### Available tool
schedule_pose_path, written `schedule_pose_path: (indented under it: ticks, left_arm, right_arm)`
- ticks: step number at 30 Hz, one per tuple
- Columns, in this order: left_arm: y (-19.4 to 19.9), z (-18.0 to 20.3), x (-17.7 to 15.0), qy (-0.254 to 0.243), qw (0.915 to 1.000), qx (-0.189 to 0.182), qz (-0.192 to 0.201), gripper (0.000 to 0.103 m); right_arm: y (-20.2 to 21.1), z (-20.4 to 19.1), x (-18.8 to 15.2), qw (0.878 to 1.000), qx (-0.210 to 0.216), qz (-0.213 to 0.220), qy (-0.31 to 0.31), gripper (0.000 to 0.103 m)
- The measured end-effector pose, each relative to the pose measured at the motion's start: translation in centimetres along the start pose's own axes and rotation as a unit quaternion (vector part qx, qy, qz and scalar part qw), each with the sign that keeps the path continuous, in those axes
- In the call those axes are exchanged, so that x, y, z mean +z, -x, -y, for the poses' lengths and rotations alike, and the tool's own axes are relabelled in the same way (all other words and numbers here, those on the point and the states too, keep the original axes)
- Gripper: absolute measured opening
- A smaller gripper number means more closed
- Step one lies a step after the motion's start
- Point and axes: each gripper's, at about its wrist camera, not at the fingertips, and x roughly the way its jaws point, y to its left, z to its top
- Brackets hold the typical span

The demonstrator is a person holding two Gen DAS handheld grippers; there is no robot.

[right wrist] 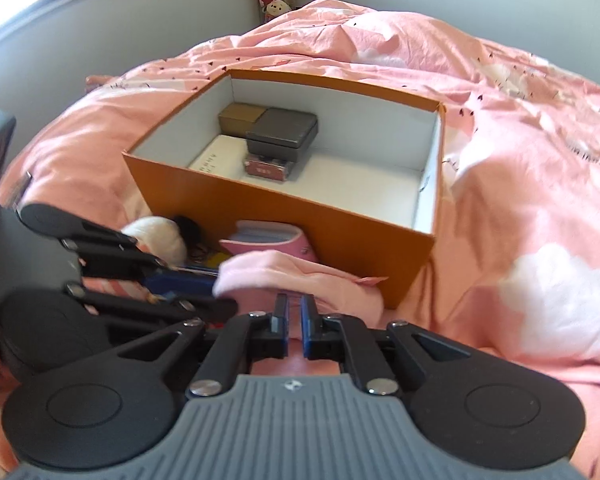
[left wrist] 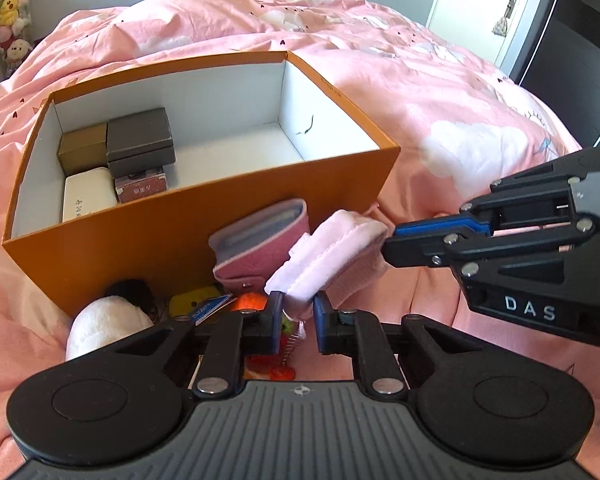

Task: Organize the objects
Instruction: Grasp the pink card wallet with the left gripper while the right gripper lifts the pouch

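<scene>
Both grippers pinch one pale pink cloth [left wrist: 332,256] just in front of the orange box [left wrist: 228,216]: left gripper [left wrist: 297,312] narrowed on its lower end, right gripper [left wrist: 388,236] on its upper edge. Folding seems underway; next, lifting it over the box's near wall.

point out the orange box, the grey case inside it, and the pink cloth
orange box [left wrist: 148,256], left wrist view, near outer wall
grey case [right wrist: 282,128], right wrist view, lid top
pink cloth [left wrist: 332,252], left wrist view, folded middle

Small boxes [left wrist: 140,142] sit in the box's [left wrist: 204,216] left end.
</scene>
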Motion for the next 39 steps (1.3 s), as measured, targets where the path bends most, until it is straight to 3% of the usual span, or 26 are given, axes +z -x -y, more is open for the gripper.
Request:
schedule_pose_path:
  ticks: [2, 4, 8, 13, 18, 22, 25, 31, 35, 39]
  left_arm:
    - [-0.1, 0.0, 0.4, 0.001, 1.0000, -0.001, 0.007, 0.017]
    - [-0.3, 0.1, 0.8, -0.001, 0.9999, -0.006, 0.011, 0.017]
    - [-0.6, 0.3, 1.4, -0.011, 0.9997, -0.011, 0.018, 0.017]
    - [-1.1, 0.1, 2.2, -0.016, 0.9996, -0.016, 0.018, 0.017]
    - [-1.4, 0.3, 2.5, -0.036, 0.9991, -0.018, 0.013, 0.021]
    - [-1.1, -0.1, 2.2, -0.039, 0.9991, -0.013, 0.009, 0.029]
    - [-1.2, -0.8, 1.7, -0.042, 0.9990, 0.016, 0.004, 0.032]
    - [-3.0, -2.7, 1.6, -0.016, 0.9992, 0.036, -0.013, 0.045]
    - [-4.2, -3.0, 1.9, -0.022, 0.9993, 0.028, -0.015, 0.045]
    - [-5.1, -2.6, 1.8, -0.034, 0.9989, 0.024, -0.022, 0.045]
  right_arm:
    - [-0.3, 0.3, -0.1, 1.000, -0.010, -0.007, 0.024, 0.010]
    - [-0.9, 0.4, -0.3, 0.998, -0.020, -0.018, 0.056, 0.025]
    - [-1.8, 0.5, -0.6, 0.994, -0.032, -0.020, 0.106, 0.038]
    - [-3.4, 0.7, -0.9, 0.985, -0.010, -0.025, 0.170, 0.057]
    - [-5.3, 0.3, -1.3, 0.977, -0.028, -0.017, 0.209, 0.055]
    - [-6.1, 0.8, -1.3, 0.980, -0.040, -0.022, 0.191, 0.030]
    - [-5.8, 1.9, -1.1, 0.987, -0.035, -0.026, 0.156, 0.023]
    - [-4.5, 4.1, -0.9, 0.996, -0.038, -0.042, 0.064, 0.020]
    - [-4.3, 5.5, -0.9, 0.998, -0.038, -0.048, 0.013, 0.020]
    - [-4.5, 5.5, -1.2, 0.998, -0.037, -0.049, 0.006, 0.020]
